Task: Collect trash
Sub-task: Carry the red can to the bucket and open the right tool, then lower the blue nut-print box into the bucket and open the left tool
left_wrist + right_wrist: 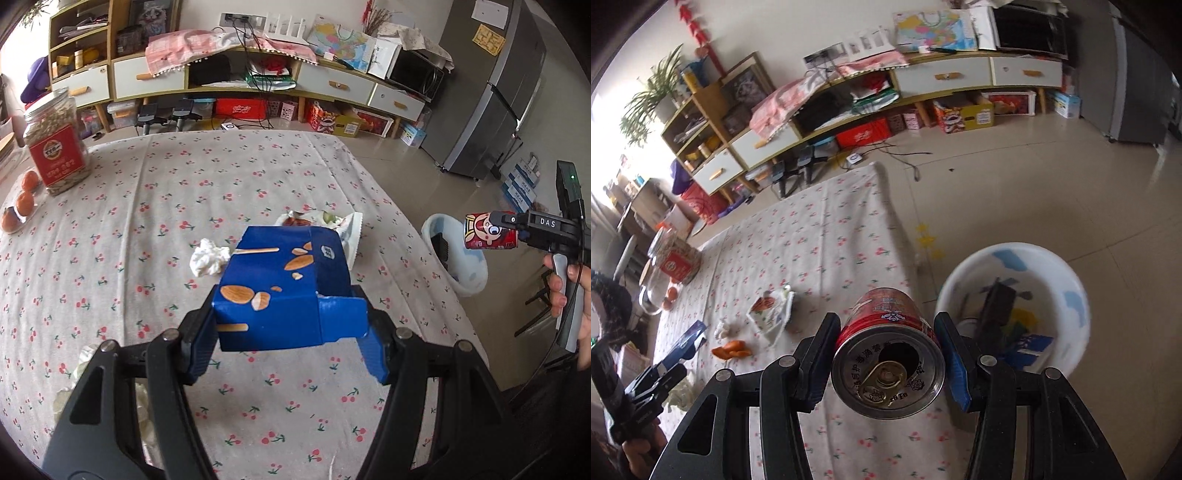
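Between the pads of the left gripper (286,332) sits a blue carton (282,291), pinched at its near end and held above the cherry-print cloth of the counter (184,192). The carton carries pictures of almonds and a small white emblem whose writing is too small to read. Just beyond it on the cloth lie a crumpled white tissue (207,260) and an opened wrapper with food scraps (325,225), both toward the counter's right edge.

Off that right edge, the right gripper (886,358) clamps a red can (888,347) by its sides, its opened top with the pull tab facing the camera. Chinese characters ring the lid, but they are not clear enough to read with confidence. In the left wrist view the same can (489,234) shows a cartoon face on its red side, and the gripper body beside it bears the letters "DAS". A hand (570,295) grips the handle there.

The can hangs over the counter's right edge, close beside a white bin (1067,280) with blue patches that stands on the floor, with some rubbish already inside.

At the counter's far left corner stands a clear jar (55,147) with a red label, its writing illegible, next to several oranges (26,201).
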Tool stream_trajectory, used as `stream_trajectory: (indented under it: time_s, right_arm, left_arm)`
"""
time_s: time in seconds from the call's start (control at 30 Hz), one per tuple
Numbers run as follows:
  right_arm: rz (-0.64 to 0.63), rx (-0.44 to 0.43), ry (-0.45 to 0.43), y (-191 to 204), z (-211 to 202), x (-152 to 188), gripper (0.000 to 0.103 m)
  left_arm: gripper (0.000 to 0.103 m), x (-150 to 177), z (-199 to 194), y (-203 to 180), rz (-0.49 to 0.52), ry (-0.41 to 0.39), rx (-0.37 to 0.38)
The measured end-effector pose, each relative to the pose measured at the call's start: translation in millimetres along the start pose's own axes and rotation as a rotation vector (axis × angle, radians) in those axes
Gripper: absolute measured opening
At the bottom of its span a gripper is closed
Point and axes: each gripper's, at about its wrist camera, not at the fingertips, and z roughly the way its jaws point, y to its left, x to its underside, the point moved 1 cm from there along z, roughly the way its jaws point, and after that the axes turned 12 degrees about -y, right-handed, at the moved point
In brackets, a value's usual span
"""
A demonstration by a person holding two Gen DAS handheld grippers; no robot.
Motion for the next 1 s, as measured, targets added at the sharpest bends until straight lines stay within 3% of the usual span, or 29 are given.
stream_trajectory:
  time_s: [0.2,0.37,0.57,0.63,0.7,1.0]
  right_arm:
    - [0.100,0.122,0.024,-75,5,4,0.054]
    - [0.119,0.200,0.083,-104,21,16,0.054]
    - [0.170,0.221,0.126,-122,39,23,0.054]
    - [0.198,0.215,0.130,-126,39,23,0.058]
    - [0.212,0.206,0.113,-126,32,21,0.066]
    - [0.230,0.181,0.074,-130,-6,29,0.073]
  left_arm:
    - [0.067,-6,19,-44,0.043,0.018,0.056]
    - [0.067,-13,32,-88,0.086,0.023,0.109]
    - [0.067,-15,44,-125,0.137,0.037,0.162]
    - [0.067,-14,50,-134,0.146,0.046,0.174]
    - [0.067,-14,56,-141,0.153,0.060,0.191]
    - [0.067,-13,84,-183,0.196,0.099,0.254]
